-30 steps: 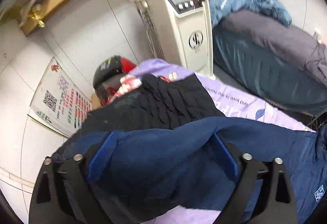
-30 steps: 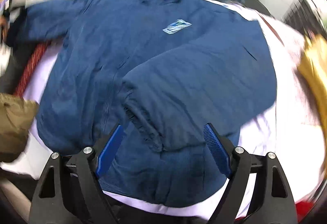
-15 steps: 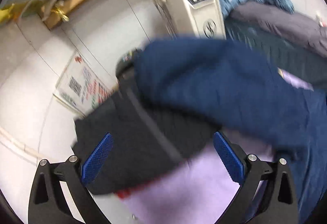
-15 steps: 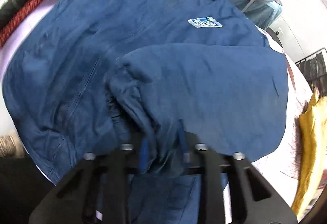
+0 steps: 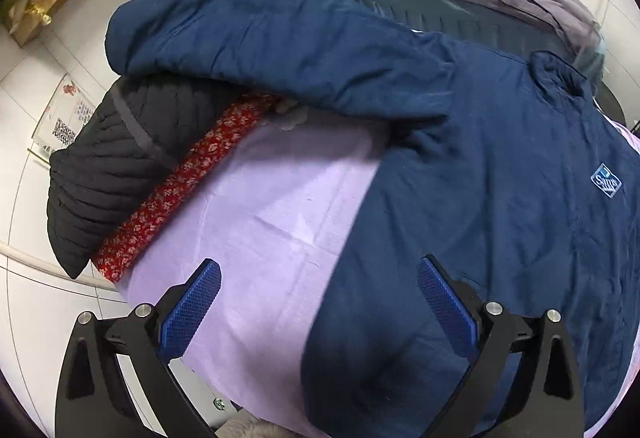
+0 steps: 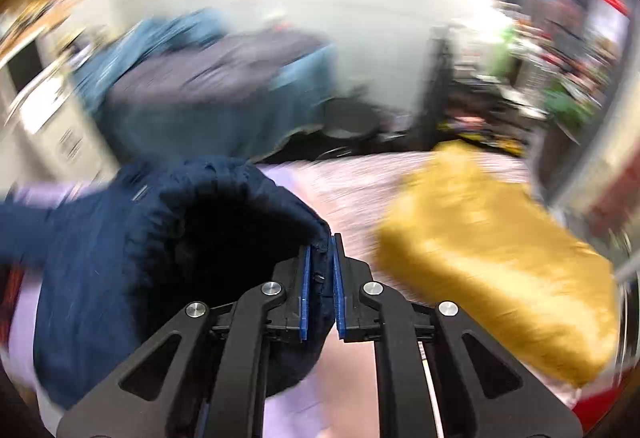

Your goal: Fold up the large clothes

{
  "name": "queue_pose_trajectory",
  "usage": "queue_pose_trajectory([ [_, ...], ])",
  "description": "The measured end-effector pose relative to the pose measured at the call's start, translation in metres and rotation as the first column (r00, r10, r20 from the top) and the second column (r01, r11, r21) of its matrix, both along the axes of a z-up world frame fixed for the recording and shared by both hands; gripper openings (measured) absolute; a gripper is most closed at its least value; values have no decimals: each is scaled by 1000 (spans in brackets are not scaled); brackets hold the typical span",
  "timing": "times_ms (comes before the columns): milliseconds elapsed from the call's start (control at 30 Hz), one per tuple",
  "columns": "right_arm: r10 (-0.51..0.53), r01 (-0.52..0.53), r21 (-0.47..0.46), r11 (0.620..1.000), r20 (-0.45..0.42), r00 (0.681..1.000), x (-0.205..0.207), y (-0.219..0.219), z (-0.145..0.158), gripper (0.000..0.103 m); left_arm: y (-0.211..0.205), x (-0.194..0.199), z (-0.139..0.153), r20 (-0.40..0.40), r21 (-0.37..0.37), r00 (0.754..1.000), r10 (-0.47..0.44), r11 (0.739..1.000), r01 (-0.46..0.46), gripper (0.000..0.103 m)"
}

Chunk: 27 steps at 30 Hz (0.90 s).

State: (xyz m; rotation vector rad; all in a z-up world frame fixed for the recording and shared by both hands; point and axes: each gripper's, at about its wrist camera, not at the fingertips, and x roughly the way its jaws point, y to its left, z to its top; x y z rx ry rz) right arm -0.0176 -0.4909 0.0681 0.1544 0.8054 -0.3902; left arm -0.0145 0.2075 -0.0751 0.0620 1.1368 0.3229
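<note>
Now the right gripper (image 6: 319, 274) had just clamped its jaws on the cuff (image 6: 320, 258) of the navy jacket (image 5: 500, 178), which lay spread on the lilac-covered counter (image 5: 272, 206). The left gripper (image 5: 320, 302) hovered with jaws wide and empty. Best carried across level, keeping the sleeve taut and flat.

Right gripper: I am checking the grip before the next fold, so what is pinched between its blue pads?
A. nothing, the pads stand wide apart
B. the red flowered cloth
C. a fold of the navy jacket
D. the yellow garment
C. In the right wrist view the right gripper has its pads nearly together with dark blue fabric of the navy jacket clamped between them; the yellow garment lies apart to the side.
</note>
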Motion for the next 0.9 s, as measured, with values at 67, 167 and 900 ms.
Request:
queue_pose_trajectory([
  [67, -97, 97, 24, 995, -3, 995, -3, -49, 8, 10, -2, -3, 2, 3, 6, 1000, 5, 1000, -5, 97],
  [167, -209, 209, 30, 977, -4, 978, -13, -112, 7, 10, 0, -10, 4, -4, 22, 999, 37, 999, -37, 97],
  [900, 353, -279, 408, 869, -118, 928, 31, 10, -133, 64, -22, -80, -19, -115, -42, 972, 206, 976, -212, 97],
])
